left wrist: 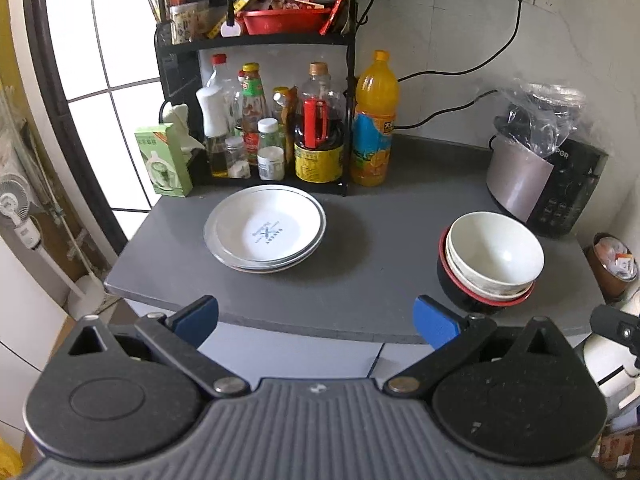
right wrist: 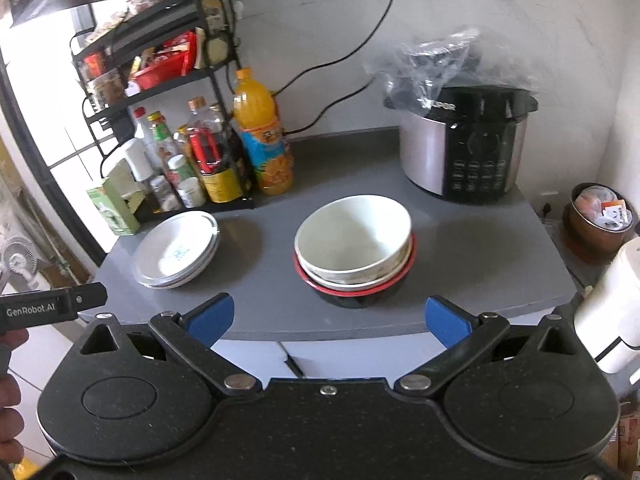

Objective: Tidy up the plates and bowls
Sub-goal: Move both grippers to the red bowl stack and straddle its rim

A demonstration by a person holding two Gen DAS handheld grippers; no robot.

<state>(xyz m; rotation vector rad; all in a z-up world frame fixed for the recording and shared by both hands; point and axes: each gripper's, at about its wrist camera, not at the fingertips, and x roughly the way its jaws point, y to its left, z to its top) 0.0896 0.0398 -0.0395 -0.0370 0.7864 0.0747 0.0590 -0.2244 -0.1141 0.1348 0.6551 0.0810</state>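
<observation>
A stack of white plates sits on the grey counter in front of the bottle rack; it also shows at the left in the right wrist view. A stack of bowls, white ones nested in a black bowl with a red rim, stands at the right; it is central in the right wrist view. My left gripper is open and empty, held back at the counter's front edge. My right gripper is open and empty, just in front of the bowls.
A black rack with sauce bottles and an orange juice bottle stand at the back. A pressure cooker under a plastic bag is at the back right. A green box is at the left. A white appliance is off the right edge.
</observation>
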